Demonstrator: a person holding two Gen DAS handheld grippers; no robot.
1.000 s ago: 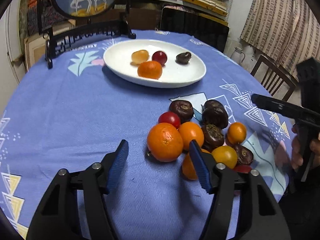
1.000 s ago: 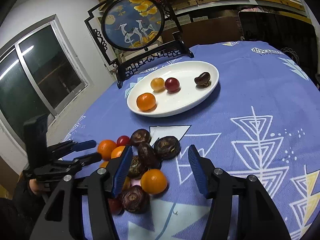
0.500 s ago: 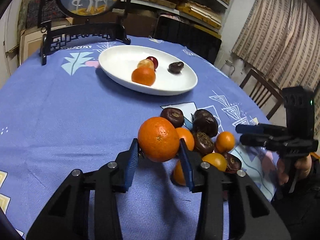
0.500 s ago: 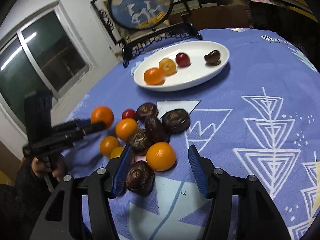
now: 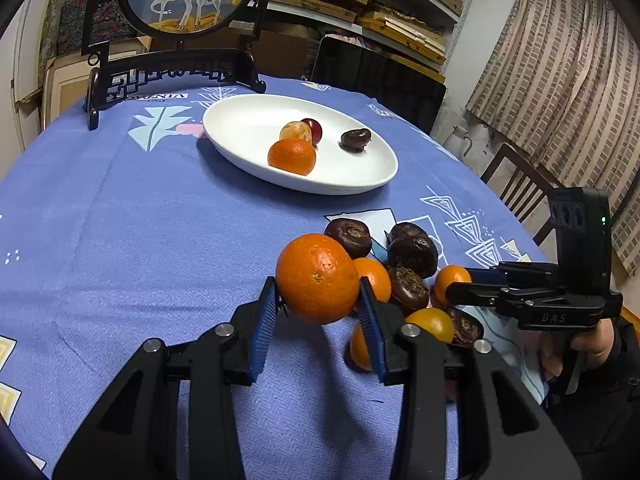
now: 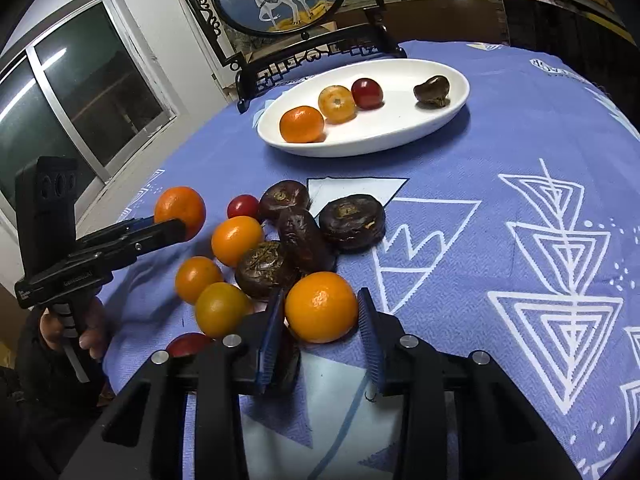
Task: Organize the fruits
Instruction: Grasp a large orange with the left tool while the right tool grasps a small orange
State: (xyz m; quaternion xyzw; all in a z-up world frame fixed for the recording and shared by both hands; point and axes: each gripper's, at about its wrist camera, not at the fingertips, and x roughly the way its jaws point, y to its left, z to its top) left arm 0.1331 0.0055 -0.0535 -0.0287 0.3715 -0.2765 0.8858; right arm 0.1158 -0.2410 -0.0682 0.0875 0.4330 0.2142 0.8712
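My left gripper point(image 5: 318, 304) is shut on a large orange point(image 5: 317, 278) and holds it above the blue cloth; it also shows in the right wrist view point(image 6: 181, 209). My right gripper point(image 6: 320, 316) has its jaws close on both sides of a small orange point(image 6: 321, 306) that rests on the cloth. A pile of oranges, dark water chestnuts point(image 6: 352, 222) and red fruits point(image 6: 243, 206) lies around it. The white plate point(image 6: 400, 128) behind holds an orange point(image 6: 301, 124), a yellow fruit, a red fruit and a chestnut.
A black framed screen point(image 5: 176, 20) stands on the table behind the plate. A wooden chair point(image 5: 516, 188) and a curtain are at the right. A window point(image 6: 72, 92) is at the left. The table edge curves close to both hands.
My left gripper closed on the large orange and lifted it off the cloth. My right gripper moved forward over the pile and narrowed its jaws around the small orange.
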